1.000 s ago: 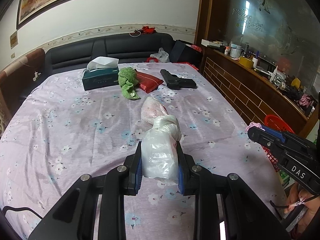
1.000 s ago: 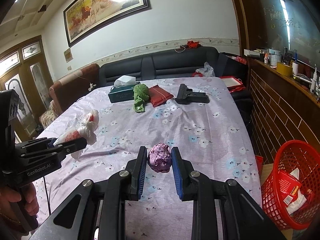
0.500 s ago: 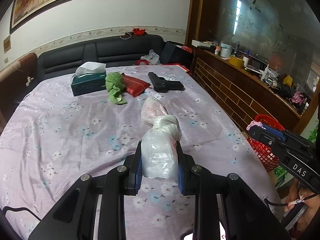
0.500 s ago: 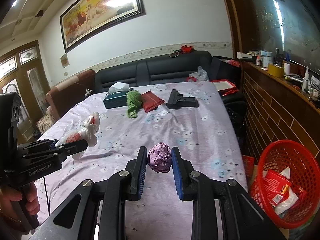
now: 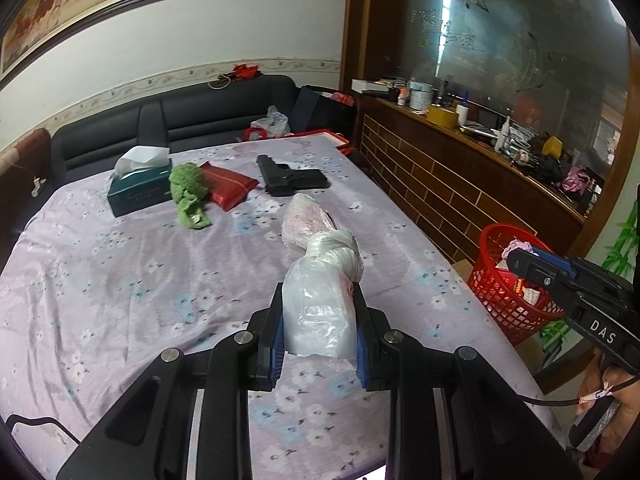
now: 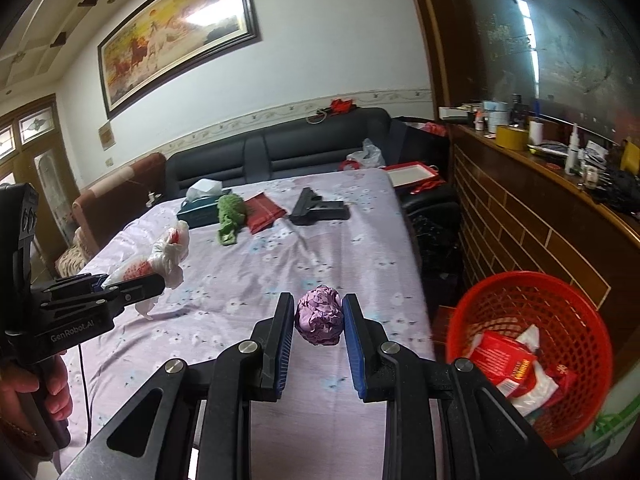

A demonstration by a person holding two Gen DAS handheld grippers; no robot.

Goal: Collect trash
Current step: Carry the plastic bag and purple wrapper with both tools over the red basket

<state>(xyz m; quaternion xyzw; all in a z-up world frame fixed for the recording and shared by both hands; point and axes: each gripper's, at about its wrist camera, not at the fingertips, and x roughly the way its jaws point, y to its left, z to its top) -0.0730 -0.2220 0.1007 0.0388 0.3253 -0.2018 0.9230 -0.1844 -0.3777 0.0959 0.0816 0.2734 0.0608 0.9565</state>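
Observation:
My left gripper (image 5: 319, 316) is shut on a knotted clear plastic bag (image 5: 320, 304) with pink-red contents, held above the flowered tablecloth (image 5: 120, 280). It shows from the side in the right wrist view (image 6: 160, 256). My right gripper (image 6: 319, 320) is shut on a crumpled purple ball of wrapper (image 6: 320, 315), held over the table's right edge. A red mesh trash basket (image 6: 532, 312) with red and white wrappers stands on the floor to the right; it also shows in the left wrist view (image 5: 510, 280), behind the right gripper (image 5: 520, 254).
At the table's far end lie a teal tissue box (image 5: 138, 190), a green cloth (image 5: 188, 196), a red pouch (image 5: 228, 188) and a black toy pistol (image 5: 292, 182). A black sofa (image 5: 180, 120) stands behind. A brick-faced counter (image 5: 460, 184) runs along the right.
Both grippers have swung to the right with their loads. The red basket is now nearer and larger in both views.

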